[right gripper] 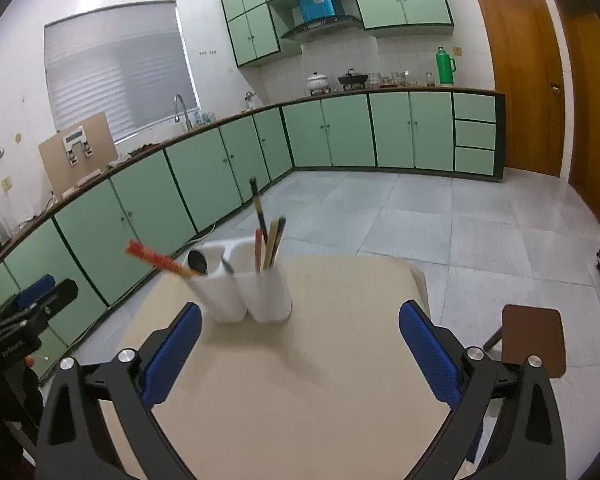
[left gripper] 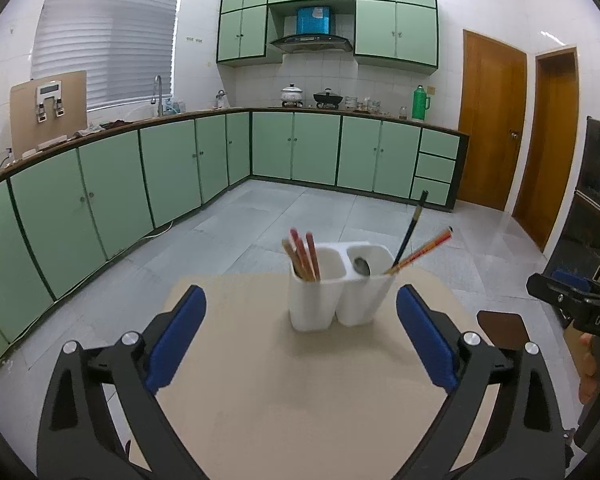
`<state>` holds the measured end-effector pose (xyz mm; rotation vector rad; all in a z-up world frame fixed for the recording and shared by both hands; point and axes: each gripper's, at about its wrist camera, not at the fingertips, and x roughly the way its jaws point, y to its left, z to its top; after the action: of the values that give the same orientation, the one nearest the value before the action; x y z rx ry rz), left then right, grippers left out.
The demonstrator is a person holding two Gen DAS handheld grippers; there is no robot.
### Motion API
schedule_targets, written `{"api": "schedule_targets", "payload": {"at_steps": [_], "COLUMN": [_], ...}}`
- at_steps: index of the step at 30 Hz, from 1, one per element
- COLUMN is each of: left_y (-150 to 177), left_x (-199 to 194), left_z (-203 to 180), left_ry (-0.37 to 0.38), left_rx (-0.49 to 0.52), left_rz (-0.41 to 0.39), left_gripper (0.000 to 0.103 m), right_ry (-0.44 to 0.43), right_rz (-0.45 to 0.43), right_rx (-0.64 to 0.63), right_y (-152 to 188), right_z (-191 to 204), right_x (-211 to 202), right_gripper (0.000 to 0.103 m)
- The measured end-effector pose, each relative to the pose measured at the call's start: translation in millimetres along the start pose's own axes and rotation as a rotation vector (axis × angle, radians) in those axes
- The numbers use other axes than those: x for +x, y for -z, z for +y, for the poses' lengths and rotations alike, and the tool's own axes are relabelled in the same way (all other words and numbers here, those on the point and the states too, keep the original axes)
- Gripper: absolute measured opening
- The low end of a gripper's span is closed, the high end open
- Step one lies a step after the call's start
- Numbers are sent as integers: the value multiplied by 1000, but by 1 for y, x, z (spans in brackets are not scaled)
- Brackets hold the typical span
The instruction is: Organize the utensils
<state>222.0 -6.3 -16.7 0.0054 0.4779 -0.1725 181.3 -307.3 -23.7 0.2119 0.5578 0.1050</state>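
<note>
Apparently the sorting is near its end or at a pause: all utensils I can see stand already in the white two-compartment holder (left gripper: 340,292) in the middle of the beige table (left gripper: 300,400). One compartment has a bundle of red and wooden chopsticks (left gripper: 305,256); the other has a metal spoon (left gripper: 362,267), one dark chopstick (left gripper: 410,232) and a red-orange pair (left gripper: 420,252) that leans far outward. I judge the next move is to take this leaning pair and put it with the bundle, which needs a narrow, careful pinch from above. The left gripper (left gripper: 300,332) and the right gripper (right gripper: 300,344) both hover low over the table, pointing at the holder, fingers spread wide and holding nothing.
</note>
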Motion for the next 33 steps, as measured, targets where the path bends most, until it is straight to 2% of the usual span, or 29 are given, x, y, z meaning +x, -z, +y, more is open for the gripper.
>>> {"api": "schedule_targets", "payload": {"at_steps": [6,12,19,33], "left_y": [16,25,28,24], "left_x": [-29,-57,-91,-133], "left_z": [-5,-15,-20,-27], "left_ry": [-4,13,9,7], "left_rx": [-3,6,13,10], "left_rz": [8,0,-39,-105], "left_gripper": [94,94,95,95], "right_ry": [1,-28,-89,-125], "right_rz": [45,43,5,-69], "right_rx": [-23,-93,-135,-171], "right_y": [19,29,29,25], "right_z": [9,34,56,75], "right_x": [-18,-43,-75,-114], "right_gripper": [97,97,97,97]}}
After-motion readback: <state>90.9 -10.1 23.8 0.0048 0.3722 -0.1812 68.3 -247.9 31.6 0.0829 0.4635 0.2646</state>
